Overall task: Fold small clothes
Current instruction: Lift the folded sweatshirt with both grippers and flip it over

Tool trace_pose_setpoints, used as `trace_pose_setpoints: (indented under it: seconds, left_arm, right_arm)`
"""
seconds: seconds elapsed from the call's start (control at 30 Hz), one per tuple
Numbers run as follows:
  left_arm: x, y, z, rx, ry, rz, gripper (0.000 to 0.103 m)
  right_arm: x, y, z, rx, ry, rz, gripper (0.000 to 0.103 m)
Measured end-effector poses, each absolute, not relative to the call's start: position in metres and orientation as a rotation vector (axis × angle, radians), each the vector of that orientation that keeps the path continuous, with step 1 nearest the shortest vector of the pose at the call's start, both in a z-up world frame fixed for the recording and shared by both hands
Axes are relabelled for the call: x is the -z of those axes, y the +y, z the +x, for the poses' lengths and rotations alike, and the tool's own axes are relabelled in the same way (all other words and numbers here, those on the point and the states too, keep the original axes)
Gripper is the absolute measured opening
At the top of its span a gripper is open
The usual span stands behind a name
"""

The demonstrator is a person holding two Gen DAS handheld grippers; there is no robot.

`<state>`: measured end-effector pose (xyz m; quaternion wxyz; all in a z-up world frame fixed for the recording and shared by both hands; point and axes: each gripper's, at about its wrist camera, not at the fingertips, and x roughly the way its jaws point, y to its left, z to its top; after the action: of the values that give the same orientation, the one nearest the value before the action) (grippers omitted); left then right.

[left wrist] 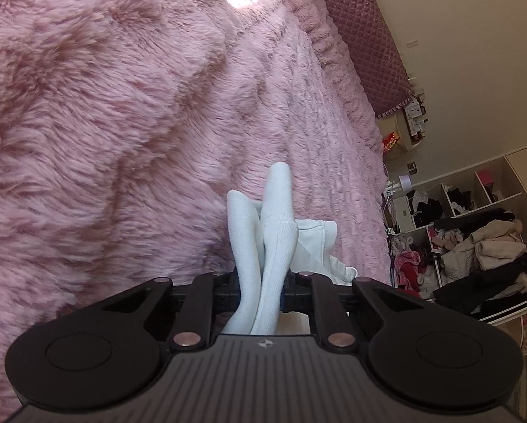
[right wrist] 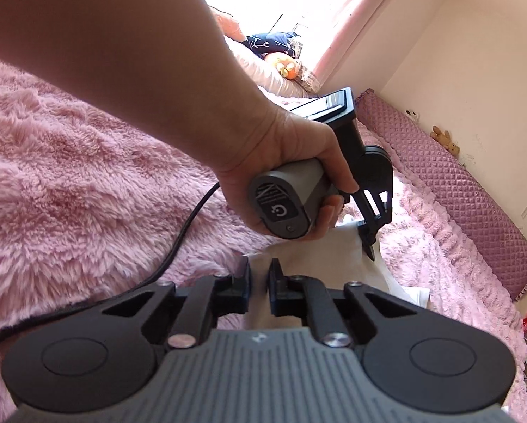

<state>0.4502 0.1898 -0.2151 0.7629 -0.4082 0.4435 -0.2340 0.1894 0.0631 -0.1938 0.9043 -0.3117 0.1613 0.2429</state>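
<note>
Meanwhile, left hand-held gripper [left wrist: 261, 294] pinches white socks [left wrist: 263, 246]; right hand-held gripper [right wrist: 258, 282] nearly closed.

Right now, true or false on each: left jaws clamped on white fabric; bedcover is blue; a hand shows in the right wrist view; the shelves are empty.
1. The left gripper has its jaws clamped on the white garment. True.
2. The bedcover is blue. False: it is a fluffy pink blanket.
3. A hand gripping a gripper handle shows in the right wrist view. True.
4. The shelves are empty. False: they are stuffed with clothes.
</note>
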Motion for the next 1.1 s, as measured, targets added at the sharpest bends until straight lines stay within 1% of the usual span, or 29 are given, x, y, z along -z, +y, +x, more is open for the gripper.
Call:
trace_pose_setpoints:
  seconds: [0.3,0.6,0.8,0.93,1.1]
  left_arm:
    - [0.176,0.176,0.447,0.533,0.939,-0.856,0.013]
    - [0.134,0.132,0.440,0.538,0.894,-0.818,0.012]
    - [0.118,0.070,0.434,0.615,0.871,-0.836,0.012]
    - [0.110,0.021,0.426,0.656,0.847,-0.781,0.012]
    - [0.111,-0.044,0.416,0.724,0.842,-0.763,0.012]
  right_arm:
    - [0.162,0.028,0.184,-0.441,0.351,-0.485,0.003]
    - [0.134,-0.025,0.173,-0.335,0.313,-0.347,0.003]
    - [0.116,-0.088,0.162,-0.204,0.289,-0.248,0.003]
    - [0.110,-0.137,0.155,-0.111,0.303,-0.168,0.003]
    - [0.111,-0.194,0.145,-0.006,0.295,-0.117,0.003]
